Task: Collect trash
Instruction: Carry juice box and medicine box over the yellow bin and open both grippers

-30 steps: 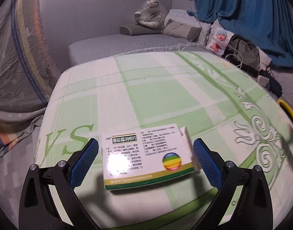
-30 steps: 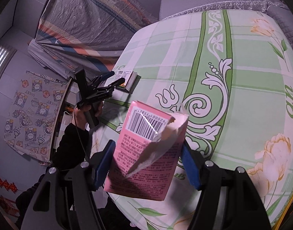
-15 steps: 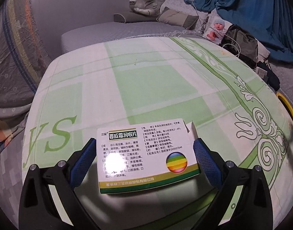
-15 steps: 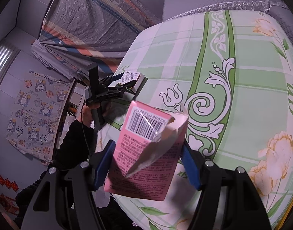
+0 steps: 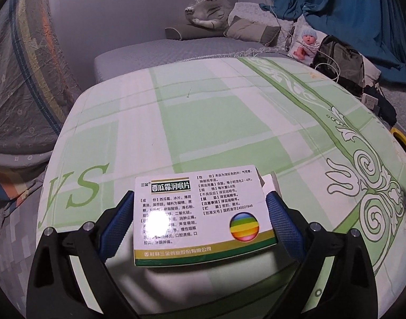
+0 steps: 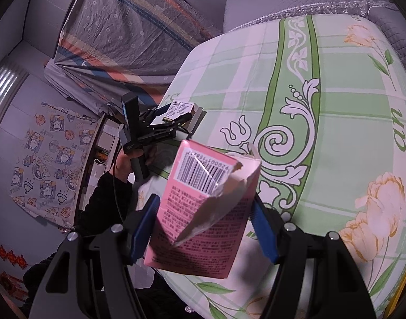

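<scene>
Blue pads of the left gripper [image 5: 200,219] clamp the short ends of a white-and-green medicine box [image 5: 203,215], lifted just above the near edge of the green-patterned sheet [image 5: 216,122]. This box lies flat, printed face up, its long axis running across from pad to pad. The right gripper [image 6: 205,223] is clenched on a torn pink carton [image 6: 203,212], held over the sheet's edge; it is tilted, barcode end and ripped flap pointing away and upward, long axis running forward between the jaws. Both pieces look picked up, so the collecting step seems done; next, each needs carrying to a bin, which is not in view.
</scene>
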`<state>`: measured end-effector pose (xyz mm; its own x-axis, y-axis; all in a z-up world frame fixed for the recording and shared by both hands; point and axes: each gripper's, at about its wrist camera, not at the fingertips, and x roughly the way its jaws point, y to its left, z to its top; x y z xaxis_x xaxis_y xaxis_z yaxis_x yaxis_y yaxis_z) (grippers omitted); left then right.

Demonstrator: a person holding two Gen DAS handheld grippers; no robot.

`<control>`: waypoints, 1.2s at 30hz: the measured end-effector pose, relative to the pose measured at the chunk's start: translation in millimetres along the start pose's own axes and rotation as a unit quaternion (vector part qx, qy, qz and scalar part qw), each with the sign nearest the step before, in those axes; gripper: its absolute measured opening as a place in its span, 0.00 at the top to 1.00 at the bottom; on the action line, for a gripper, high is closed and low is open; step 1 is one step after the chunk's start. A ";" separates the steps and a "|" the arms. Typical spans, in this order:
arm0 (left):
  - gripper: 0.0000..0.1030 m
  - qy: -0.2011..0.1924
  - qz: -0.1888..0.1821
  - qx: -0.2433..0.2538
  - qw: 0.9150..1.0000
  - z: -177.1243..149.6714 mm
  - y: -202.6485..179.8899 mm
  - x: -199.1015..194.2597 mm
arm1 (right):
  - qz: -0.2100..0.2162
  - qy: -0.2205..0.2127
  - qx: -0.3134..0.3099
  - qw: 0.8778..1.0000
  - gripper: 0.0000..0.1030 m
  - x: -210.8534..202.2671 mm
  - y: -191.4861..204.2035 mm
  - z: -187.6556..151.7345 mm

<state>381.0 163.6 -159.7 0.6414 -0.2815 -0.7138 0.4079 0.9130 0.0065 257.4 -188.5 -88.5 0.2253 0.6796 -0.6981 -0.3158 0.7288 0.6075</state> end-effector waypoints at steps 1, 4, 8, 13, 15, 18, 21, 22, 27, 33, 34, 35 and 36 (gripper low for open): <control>0.11 -0.010 -0.002 0.000 1.000 -0.4 -1.3 -6.4 | -0.001 -0.002 0.001 1.000 0.38 -1.6 -0.3 -0.7; 0.11 -0.035 -0.010 -0.010 0.999 -0.1 -2.6 -25.5 | -0.002 -0.009 0.001 1.000 0.38 -5.1 -1.0 -1.5; 0.11 -0.074 -0.008 -0.008 0.997 -0.3 -16.1 -59.3 | 0.004 -0.016 0.000 1.000 0.38 -9.4 1.5 -6.2; 0.11 -0.130 -0.003 0.000 0.992 2.7 -55.2 -110.3 | 0.015 -0.033 0.006 0.999 0.38 -21.6 -1.9 -16.2; 0.11 -0.147 -0.004 0.006 0.989 6.4 -76.8 -127.8 | 0.019 -0.047 0.013 0.999 0.38 -31.6 -6.8 -22.6; 0.10 -0.170 -0.010 0.019 0.985 15.3 -113.4 -147.8 | 0.017 -0.078 0.027 0.996 0.38 -53.2 -19.7 -34.4; 0.10 -0.186 -0.022 0.039 0.982 29.3 -161.0 -160.9 | 0.012 -0.113 0.048 0.992 0.38 -81.4 -38.1 -48.5; 0.10 -0.188 -0.032 0.046 0.981 33.6 -176.4 -163.2 | 0.007 -0.125 0.054 0.991 0.38 -89.7 -43.5 -52.0; 0.10 -0.202 -0.071 0.084 0.973 58.8 -268.3 -166.7 | -0.028 -0.205 0.107 0.973 0.38 -152.1 -90.6 -86.7; 0.10 -0.209 -0.132 0.131 0.960 85.3 -371.5 -156.5 | -0.108 -0.303 0.168 0.932 0.38 -231.0 -150.3 -138.2; 0.10 -0.211 -0.138 0.137 0.958 88.2 -385.5 -153.8 | -0.119 -0.311 0.173 0.927 0.38 -236.4 -156.0 -142.6; 0.10 -0.211 -0.147 0.147 0.955 92.0 -403.0 -149.9 | -0.140 -0.323 0.179 0.919 0.38 -246.2 -165.1 -151.4; 0.10 -0.209 -0.154 0.153 0.954 94.9 -418.1 -146.1 | -0.161 -0.331 0.185 0.911 0.38 -253.8 -173.7 -158.7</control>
<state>178.3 -205.0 8.3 0.6378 -0.6733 -0.3741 0.7480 0.6573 0.0923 108.8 -500.9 -76.9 0.7968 0.2375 -0.5555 0.1704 0.7938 0.5838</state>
